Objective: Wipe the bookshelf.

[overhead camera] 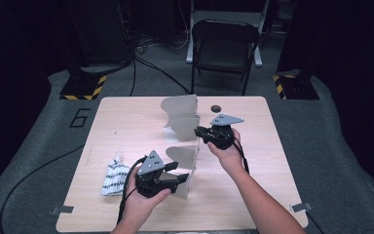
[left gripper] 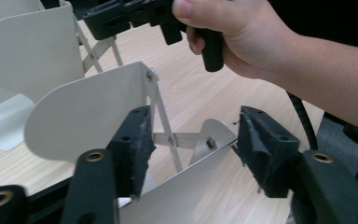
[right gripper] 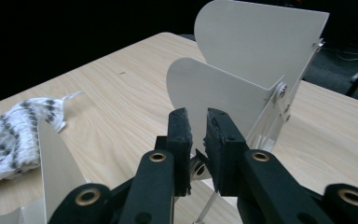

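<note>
Your right fingers (right gripper: 196,140) pinch middle panel of white folding metal rack (overhead camera: 181,127); left fingers (left gripper: 193,144) spread astride near panel. Rack half-extended; stretching remains, you judge.

The table (overhead camera: 126,117) is pale wood with a fine lengthwise grain, and a small dark round hole (overhead camera: 215,108) shows above the frame's centre. The folding rack (overhead camera: 181,117) has plain off-white metal plates, greyer in shadow, joined by thin silvery struts. At lower left lies a cloth (overhead camera: 114,178), white with rows of black dots and dashes. Each hand-held gripper, left (overhead camera: 175,179) and right (overhead camera: 198,131), is matt black with a grey three-cornered plate on top; brass-coloured rings sit in the jaws. The floor (overhead camera: 39,146) is grey carpet. Yellow-and-black hazard stripes mark the stand bases (overhead camera: 83,87) at upper left and upper right. The folding chair (overhead camera: 224,44) at top centre is black.
</note>
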`<state>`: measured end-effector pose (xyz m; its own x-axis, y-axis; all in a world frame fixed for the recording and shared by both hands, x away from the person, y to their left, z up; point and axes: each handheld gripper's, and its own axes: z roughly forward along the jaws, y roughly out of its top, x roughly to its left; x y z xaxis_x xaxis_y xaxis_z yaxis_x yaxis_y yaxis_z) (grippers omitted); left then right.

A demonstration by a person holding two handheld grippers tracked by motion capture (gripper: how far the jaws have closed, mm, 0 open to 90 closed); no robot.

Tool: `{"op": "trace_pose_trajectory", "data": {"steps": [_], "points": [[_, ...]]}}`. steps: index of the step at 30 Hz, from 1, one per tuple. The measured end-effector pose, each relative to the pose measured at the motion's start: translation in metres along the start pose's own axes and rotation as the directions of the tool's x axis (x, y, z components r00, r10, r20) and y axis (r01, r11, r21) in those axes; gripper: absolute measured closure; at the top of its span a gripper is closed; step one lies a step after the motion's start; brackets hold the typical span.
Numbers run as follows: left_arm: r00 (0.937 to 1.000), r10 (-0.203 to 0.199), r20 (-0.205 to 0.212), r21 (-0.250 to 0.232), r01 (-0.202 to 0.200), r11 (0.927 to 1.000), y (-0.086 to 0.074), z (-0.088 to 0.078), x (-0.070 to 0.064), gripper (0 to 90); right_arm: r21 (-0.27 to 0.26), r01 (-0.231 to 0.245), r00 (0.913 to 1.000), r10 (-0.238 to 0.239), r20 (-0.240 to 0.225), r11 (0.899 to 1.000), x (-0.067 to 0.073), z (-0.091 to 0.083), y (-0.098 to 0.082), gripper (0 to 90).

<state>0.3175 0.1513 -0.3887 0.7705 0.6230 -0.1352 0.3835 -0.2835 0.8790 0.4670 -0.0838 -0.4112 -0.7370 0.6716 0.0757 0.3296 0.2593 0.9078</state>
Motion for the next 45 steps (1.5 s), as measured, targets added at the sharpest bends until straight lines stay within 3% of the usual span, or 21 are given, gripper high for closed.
{"op": "trace_pose_trajectory", "data": {"steps": [1, 6, 9, 21, 25, 38, 45], "points": [[1.0000, 0.008, -0.002, 0.000, -0.008, 1.0000, 0.000, 0.001, 0.000, 47.9, -0.003, -0.016, 0.9999, 0.016, -0.007, 1.000, 0.000, 0.000, 0.000, 80.3], [0.9995, 0.030, 0.003, 0.029, -0.030, 0.9991, 0.002, 0.008, -0.004, 51.8, 0.004, -0.005, 1.0000, 0.005, -0.004, 1.000, -0.001, 0.003, 0.001, 80.8], [0.9970, 0.065, -0.042, 0.044, -0.064, 0.9970, 0.001, 0.009, -0.007, 55.1, 0.014, 0.000, 1.0000, 0.000, 0.007, 1.000, 0.000, 0.005, 0.001, 80.5], [0.9984, 0.051, -0.025, 0.042, -0.050, 0.9979, -0.003, 0.003, 0.001, 51.0, 0.044, 0.010, 0.9998, -0.011, 0.019, 0.999, -0.002, -0.006, -0.003, 79.7], [0.9988, 0.046, -0.013, 0.037, -0.046, 0.9982, -0.005, 0.000, 0.004, 49.0, 0.055, 0.042, 0.9980, -0.044, 0.045, 0.998, 0.003, -0.014, -0.007, 78.9], [0.9969, 0.074, 0.028, 0.037, -0.075, 0.9965, -0.014, -0.014, 0.008, 45.4, 0.060, 0.009, 0.9992, -0.011, 0.039, 0.998, 0.015, -0.050, -0.021, 77.7], [0.9964, 0.081, 0.025, 0.029, -0.081, 0.9963, -0.015, -0.015, 0.007, 45.2, 0.026, -0.029, 0.9992, 0.028, 0.028, 0.999, 0.009, -0.049, -0.018, 65.1]]}}
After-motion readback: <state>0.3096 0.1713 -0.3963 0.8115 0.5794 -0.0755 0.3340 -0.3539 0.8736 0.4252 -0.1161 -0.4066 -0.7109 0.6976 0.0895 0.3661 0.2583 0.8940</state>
